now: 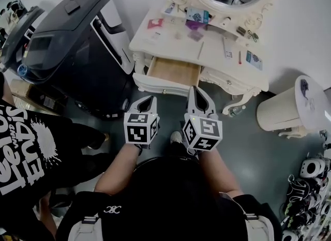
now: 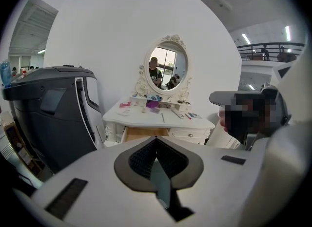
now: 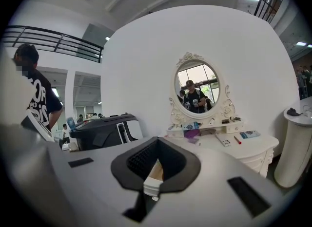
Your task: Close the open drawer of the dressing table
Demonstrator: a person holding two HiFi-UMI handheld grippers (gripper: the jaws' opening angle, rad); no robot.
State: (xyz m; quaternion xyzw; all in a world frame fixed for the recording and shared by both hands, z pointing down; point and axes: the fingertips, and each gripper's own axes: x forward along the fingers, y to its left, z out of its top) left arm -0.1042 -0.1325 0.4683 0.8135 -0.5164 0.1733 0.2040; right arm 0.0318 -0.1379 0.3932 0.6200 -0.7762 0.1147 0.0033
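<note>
1. Both tongs are pinched shut on nothing, probably so they can act as blunt pushers: left gripper and right gripper, raised towards the drawer front
2. One open drawer juts from the dressing table at 12 o'clock of the two grippers; whether they touch it is unclear

Bare floor lies open in front of the pulled-out drawer, with nothing between. A black massage chair crowds its left side; a round white stand stands well apart on the right.
</note>
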